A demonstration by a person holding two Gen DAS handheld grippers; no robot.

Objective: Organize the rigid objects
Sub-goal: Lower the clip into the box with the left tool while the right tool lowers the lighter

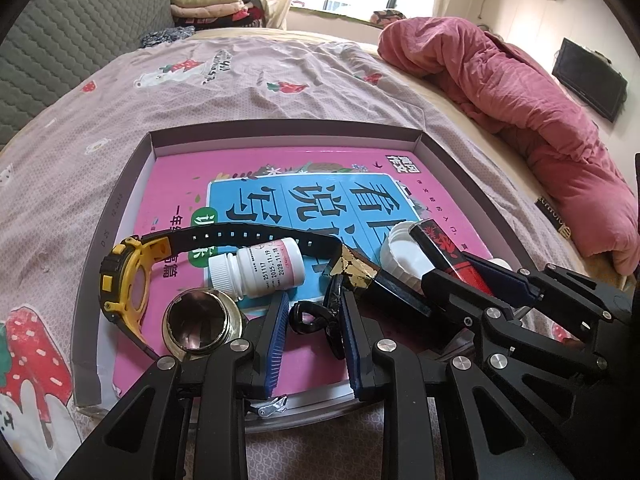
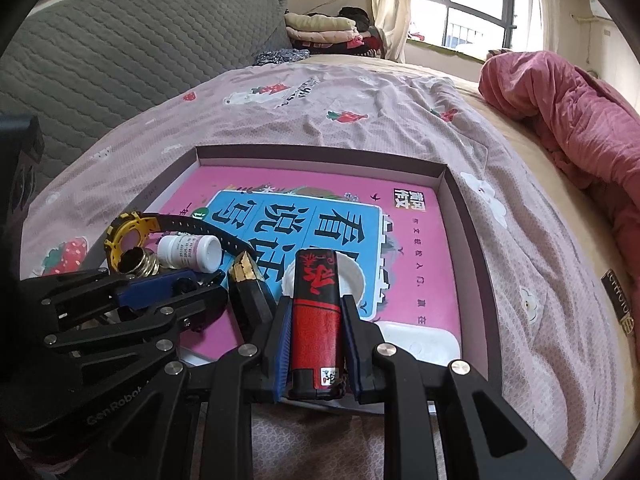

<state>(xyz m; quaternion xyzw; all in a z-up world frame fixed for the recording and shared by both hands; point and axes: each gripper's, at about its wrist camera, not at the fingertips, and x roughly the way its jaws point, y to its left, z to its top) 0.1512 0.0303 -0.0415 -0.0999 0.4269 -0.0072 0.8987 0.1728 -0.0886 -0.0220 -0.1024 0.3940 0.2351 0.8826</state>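
Observation:
A shallow grey box point(image 1: 120, 216) on the bed holds a pink book point(image 1: 320, 168). On the book lie a yellow watch point(image 1: 124, 280), a white pill bottle point(image 1: 260, 270), a round glass jar point(image 1: 200, 322), a black-and-gold block point(image 1: 360, 272), a white lid point(image 1: 400, 252) and a black clip point(image 1: 316, 316). My left gripper point(image 1: 314, 320) is open around the clip. My right gripper point(image 2: 314, 320) is shut on a red-and-black lighter point(image 2: 316, 320), which also shows in the left wrist view point(image 1: 448, 256). The box point(image 2: 472, 240) and watch point(image 2: 128, 236) also show in the right wrist view.
A white flat case point(image 2: 420, 340) lies at the box's near right corner. A rolled pink quilt point(image 1: 540, 120) lies along the bed's right side. A grey quilted headboard point(image 2: 100, 60) stands at the left. Folded clothes point(image 2: 324, 28) are stacked at the back.

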